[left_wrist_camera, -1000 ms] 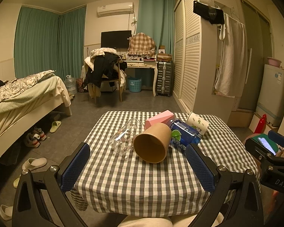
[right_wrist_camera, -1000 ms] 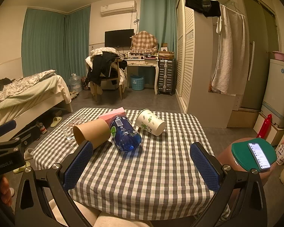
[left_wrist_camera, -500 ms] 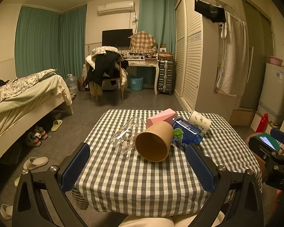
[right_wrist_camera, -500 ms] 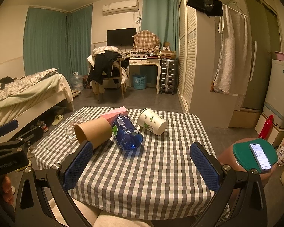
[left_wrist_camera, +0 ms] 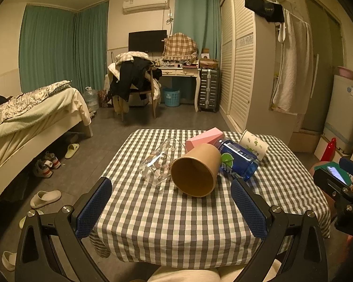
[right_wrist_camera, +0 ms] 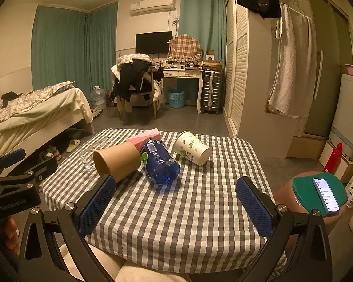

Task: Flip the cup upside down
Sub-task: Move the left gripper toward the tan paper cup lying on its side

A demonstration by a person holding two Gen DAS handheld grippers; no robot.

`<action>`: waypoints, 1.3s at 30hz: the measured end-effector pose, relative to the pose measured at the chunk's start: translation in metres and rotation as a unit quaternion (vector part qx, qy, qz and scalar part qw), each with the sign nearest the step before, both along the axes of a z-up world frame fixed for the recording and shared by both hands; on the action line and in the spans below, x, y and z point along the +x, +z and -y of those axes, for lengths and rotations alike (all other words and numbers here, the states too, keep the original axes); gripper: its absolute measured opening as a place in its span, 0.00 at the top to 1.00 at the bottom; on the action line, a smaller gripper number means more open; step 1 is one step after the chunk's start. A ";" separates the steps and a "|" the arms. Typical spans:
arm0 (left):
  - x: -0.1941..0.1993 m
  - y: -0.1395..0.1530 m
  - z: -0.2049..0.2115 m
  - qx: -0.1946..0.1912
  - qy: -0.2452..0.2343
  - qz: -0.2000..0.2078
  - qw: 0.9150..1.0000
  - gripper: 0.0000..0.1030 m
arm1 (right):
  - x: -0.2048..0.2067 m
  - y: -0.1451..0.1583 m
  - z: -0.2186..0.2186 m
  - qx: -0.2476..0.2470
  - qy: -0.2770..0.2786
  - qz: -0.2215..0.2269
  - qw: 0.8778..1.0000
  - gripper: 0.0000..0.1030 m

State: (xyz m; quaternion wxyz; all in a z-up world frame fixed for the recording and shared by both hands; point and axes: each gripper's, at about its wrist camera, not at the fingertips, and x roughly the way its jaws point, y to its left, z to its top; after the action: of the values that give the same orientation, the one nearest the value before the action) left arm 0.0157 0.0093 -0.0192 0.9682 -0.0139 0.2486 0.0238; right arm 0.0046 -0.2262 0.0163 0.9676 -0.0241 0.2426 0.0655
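A brown paper cup (left_wrist_camera: 196, 170) lies on its side on the checked table (left_wrist_camera: 176, 223), its mouth toward me; it also shows in the right wrist view (right_wrist_camera: 117, 161). A clear glass cup (left_wrist_camera: 158, 164) lies on its side to its left. A white cup with green print (right_wrist_camera: 191, 151) lies on its side at the far right. My left gripper (left_wrist_camera: 171, 208) is open and empty, short of the brown cup. My right gripper (right_wrist_camera: 176, 205) is open and empty over the table's near part.
A blue bottle (right_wrist_camera: 158, 163) lies between the brown and white cups, a pink box (left_wrist_camera: 203, 138) behind them. A stool with a green pad and a phone (right_wrist_camera: 326, 195) stands right of the table. A bed (left_wrist_camera: 23, 122) stands at left.
Both grippers have drawn slightly nearer the table and the cups look a little larger. Nothing on the table has moved and both grippers stay open.
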 end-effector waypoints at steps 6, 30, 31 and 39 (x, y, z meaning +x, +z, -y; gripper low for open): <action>0.012 -0.006 0.001 0.002 0.003 -0.010 1.000 0.00 | 0.011 -0.006 -0.002 -0.001 0.004 -0.009 1.000 0.00; 0.096 -0.061 -0.029 0.000 0.005 -0.099 0.995 0.00 | 0.167 -0.083 -0.036 -0.019 0.029 -0.145 0.989 0.00; 0.098 -0.064 -0.029 0.001 0.003 -0.103 0.995 0.00 | 0.170 -0.082 -0.038 -0.021 0.030 -0.143 0.989 0.00; 0.106 -0.077 -0.058 -0.011 0.018 -0.114 0.993 0.00 | 0.157 -0.045 -0.082 0.019 0.079 -0.117 0.990 0.00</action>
State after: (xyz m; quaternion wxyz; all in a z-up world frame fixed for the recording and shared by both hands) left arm 0.1213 0.0669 -0.0965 0.9329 -0.0259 0.3570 0.0403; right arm 0.1614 -0.1438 -0.0287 0.9248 -0.0168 0.3498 0.1487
